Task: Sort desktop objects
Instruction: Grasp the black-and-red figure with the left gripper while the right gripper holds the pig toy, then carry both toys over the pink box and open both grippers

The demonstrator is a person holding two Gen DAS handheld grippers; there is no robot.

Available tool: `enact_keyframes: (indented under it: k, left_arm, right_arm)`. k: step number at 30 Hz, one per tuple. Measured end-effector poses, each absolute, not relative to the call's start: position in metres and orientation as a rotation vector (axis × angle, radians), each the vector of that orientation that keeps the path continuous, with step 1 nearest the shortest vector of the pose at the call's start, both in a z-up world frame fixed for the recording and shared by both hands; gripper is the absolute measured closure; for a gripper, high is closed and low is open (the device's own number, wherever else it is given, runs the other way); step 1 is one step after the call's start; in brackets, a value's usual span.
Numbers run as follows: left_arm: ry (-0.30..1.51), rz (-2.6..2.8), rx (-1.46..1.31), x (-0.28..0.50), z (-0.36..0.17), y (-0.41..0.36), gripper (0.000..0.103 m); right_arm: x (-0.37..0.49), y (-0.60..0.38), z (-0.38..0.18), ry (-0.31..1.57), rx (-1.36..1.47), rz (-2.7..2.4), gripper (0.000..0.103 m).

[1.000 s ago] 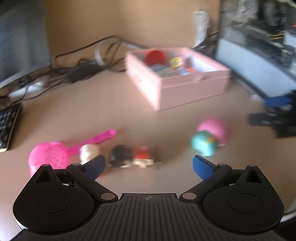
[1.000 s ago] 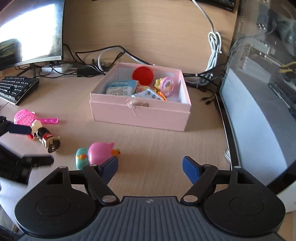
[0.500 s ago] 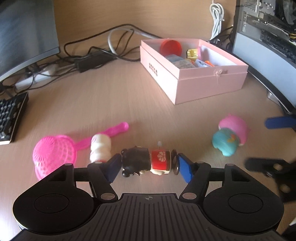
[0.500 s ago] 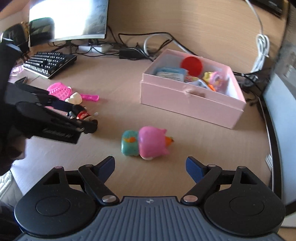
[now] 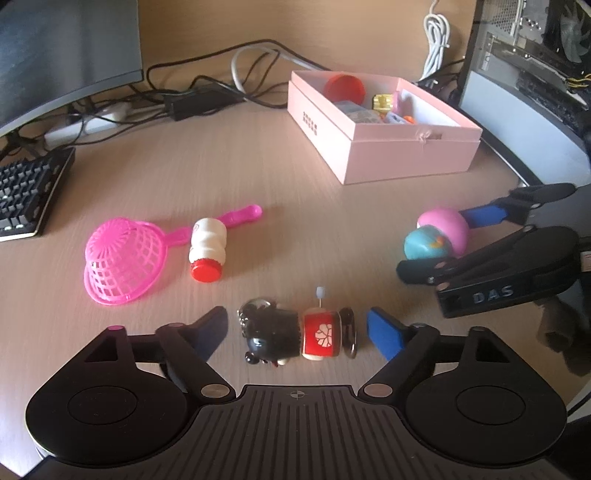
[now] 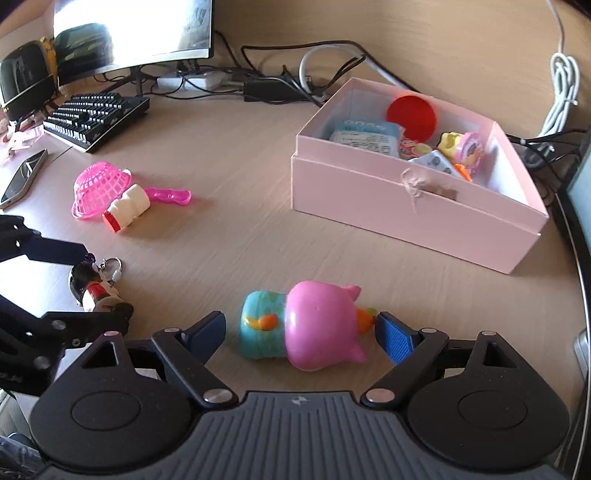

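Observation:
My left gripper (image 5: pixel 297 328) is open, its jaws on either side of a small doll keychain (image 5: pixel 295 334) with black hair and a red body lying on the desk; it also shows in the right wrist view (image 6: pixel 96 286). My right gripper (image 6: pixel 301 330) is open around a pink and teal pig toy (image 6: pixel 306 328), also seen in the left wrist view (image 5: pixel 437 236). A pink toy net (image 5: pixel 123 256) and a small white bottle with a red cap (image 5: pixel 207 249) lie to the left. A pink box (image 6: pixel 406 206) holds several toys.
A keyboard (image 6: pixel 96 116) and a monitor (image 6: pixel 133 33) stand at the back left, with cables (image 5: pixel 221 85) along the wall. A phone (image 6: pixel 22 179) lies at the left edge. A computer case (image 5: pixel 532 85) stands at the right.
Both grippers have moved forward and down: the left now brackets the doll keychain, the right now brackets the pig toy. Both stay open.

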State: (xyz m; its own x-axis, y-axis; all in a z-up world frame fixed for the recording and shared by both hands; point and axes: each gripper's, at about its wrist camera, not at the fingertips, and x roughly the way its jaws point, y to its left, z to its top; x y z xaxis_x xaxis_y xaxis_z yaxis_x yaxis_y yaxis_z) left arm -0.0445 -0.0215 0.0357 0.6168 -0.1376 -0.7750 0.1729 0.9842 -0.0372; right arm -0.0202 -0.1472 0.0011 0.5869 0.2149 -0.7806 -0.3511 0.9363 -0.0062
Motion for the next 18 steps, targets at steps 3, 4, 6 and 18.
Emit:
enact_keyframes:
  k: [3, 4, 6, 18]
  left_arm:
    - [0.879, -0.202, 0.062, -0.047, 0.036, -0.022, 0.010]
    - [0.877, -0.208, 0.073, -0.047, 0.035, -0.023, 0.009]
    - [0.874, -0.216, 0.103, -0.047, 0.033, -0.027, 0.009]
    - [0.880, -0.226, 0.142, -0.035, 0.049, -0.026, 0.033]
  right_arm:
    - [-0.022, -0.145, 0.003, 0.883, -0.161, 0.338, 0.030]
    - [-0.022, -0.145, 0.005, 0.886, -0.168, 0.338, 0.030]
    - [-0.026, -0.144, 0.007, 0.877, -0.196, 0.329, 0.031]
    - [-0.061, -0.186, 0.062, 0.839, -0.187, 0.326, 0.033]
